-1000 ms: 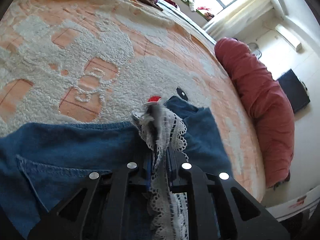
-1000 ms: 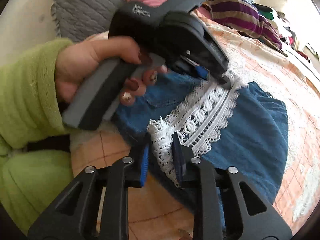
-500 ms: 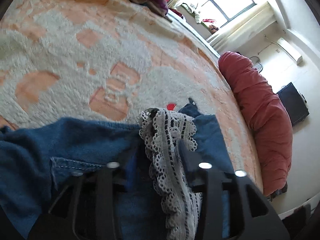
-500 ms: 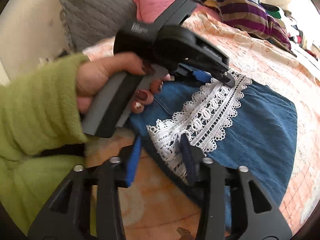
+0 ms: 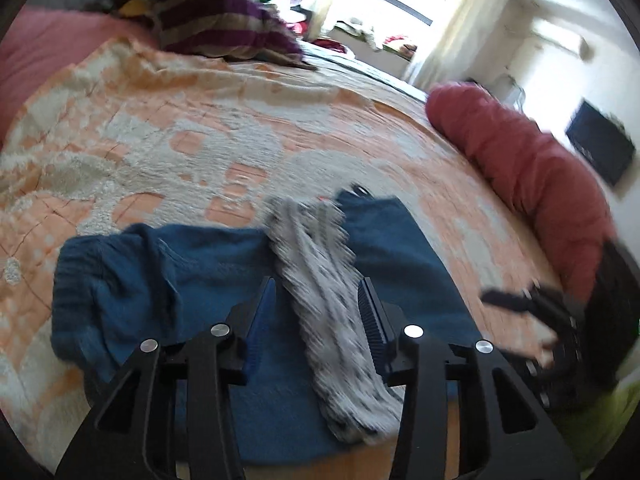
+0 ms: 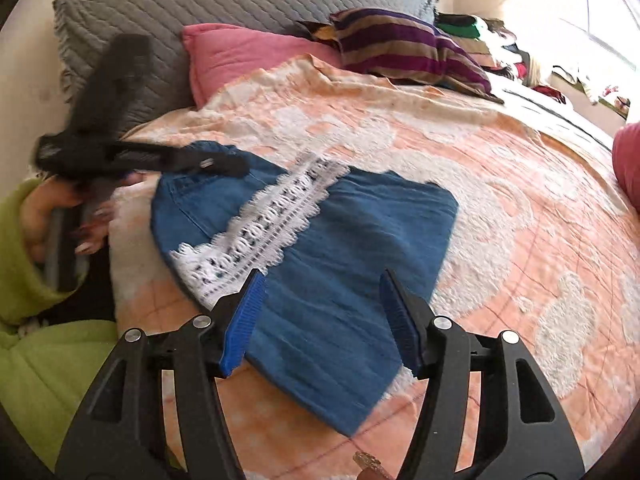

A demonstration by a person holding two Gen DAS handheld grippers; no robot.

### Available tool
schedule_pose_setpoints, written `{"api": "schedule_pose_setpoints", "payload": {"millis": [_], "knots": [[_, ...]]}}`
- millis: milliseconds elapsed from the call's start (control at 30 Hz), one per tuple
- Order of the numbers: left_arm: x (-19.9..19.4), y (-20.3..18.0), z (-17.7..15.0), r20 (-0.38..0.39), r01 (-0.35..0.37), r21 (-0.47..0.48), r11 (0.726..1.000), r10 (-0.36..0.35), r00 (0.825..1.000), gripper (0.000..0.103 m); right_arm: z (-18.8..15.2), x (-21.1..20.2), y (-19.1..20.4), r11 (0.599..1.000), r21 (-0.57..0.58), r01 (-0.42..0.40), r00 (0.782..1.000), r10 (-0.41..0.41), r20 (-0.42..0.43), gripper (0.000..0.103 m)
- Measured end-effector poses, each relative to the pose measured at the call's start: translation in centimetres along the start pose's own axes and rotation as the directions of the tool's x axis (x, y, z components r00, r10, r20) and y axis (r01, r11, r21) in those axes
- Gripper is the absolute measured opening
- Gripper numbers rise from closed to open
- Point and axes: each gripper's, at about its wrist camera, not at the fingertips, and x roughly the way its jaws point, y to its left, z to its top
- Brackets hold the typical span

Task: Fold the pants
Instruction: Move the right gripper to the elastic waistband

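My left claw (image 5: 316, 300) wide open, empty, straddling white lace trim (image 5: 328, 300). My right claw (image 6: 322, 312) wide open, empty, over folded blue denim pants (image 6: 344, 248) on orange-white bedspread (image 6: 520, 208). Risk: lace snagging claw, fold springing open. Bed edge at 6 o'clock; open room toward 12 and 3.

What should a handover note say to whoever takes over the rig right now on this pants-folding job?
Left gripper: open, holding nothing, the lace trim between its fingers.
Right gripper: open, holding nothing, above the pants.
The denim pants lie folded into a compact shape on the orange bedspread, lace strip on top.
Done: one fold laid and let go.
Left: probably another fold or a smoothing pass; the left view is blurred.
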Motion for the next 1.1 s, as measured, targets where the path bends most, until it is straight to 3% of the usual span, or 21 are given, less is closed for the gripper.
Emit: {"api": "schedule_pose_setpoints", "payload": {"millis": [100,233,300,467,533,600,733,933,1000,1100], "knots": [[0.5,-2.2,-1.8,-0.034,-0.023,0.063,0.998,0.025,0.999,0.035,-0.5,1.2,0.2,1.0,-0.002,-0.016,0.999,0.015,-0.042,0.053],[2.1,-2.9,-4.2,-0.137,-0.04,0.1,0.994,0.054,0.989,0.035,-2.2,3.5,-0.3,0.999,-0.005,0.039,0.986,-0.039,-0.161,0.053],[3.0,-2.6,-5.2,-0.181,-0.055,0.117,0.992,0.076,0.981,0.037,-2.9,3.5,-1.0,0.999,0.039,0.019,0.988,-0.013,-0.156,0.053],[2.7,-2.0,-5.3,-0.175,-0.049,0.094,0.994,0.065,0.982,0.038,-3.1,3.3,-1.0,0.999,0.045,0.016,0.99,-0.01,-0.139,0.055],[2.1,-2.2,-5.2,-0.162,-0.048,0.094,0.994,0.063,0.985,0.038,-3.0,2.8,-1.2,0.998,0.06,0.022,0.992,-0.014,-0.127,0.066],[1.5,-2.2,-5.1,-0.157,-0.044,0.092,0.995,0.058,0.986,0.049,-2.9,2.1,-1.4,0.996,0.08,0.038,0.994,-0.029,-0.108,0.073],[0.5,-2.5,-5.3,-0.145,-0.05,0.102,0.994,0.065,0.987,0.06,-2.6,1.0,-2.0,0.992,0.109,0.057,0.996,-0.049,-0.078,0.084],[-1.2,-3.3,-4.7,-0.104,-0.072,0.12,0.99,0.085,0.991,0.08,-1.9,-0.2,-2.7,0.986,0.145,0.088,0.996,-0.083,-0.039,0.092],[-1.9,-3.5,-4.6,-0.087,-0.081,0.131,0.988,0.093,0.992,0.092,-1.7,-0.5,-2.8,0.984,0.151,0.091,0.996,-0.087,-0.031,0.093],[-3.1,-3.7,-4.5,-0.057,-0.094,0.141,0.986,0.103,0.993,0.093,-1.4,-0.7,-2.9,0.984,0.158,0.088,0.996,-0.086,-0.022,0.094]]}}
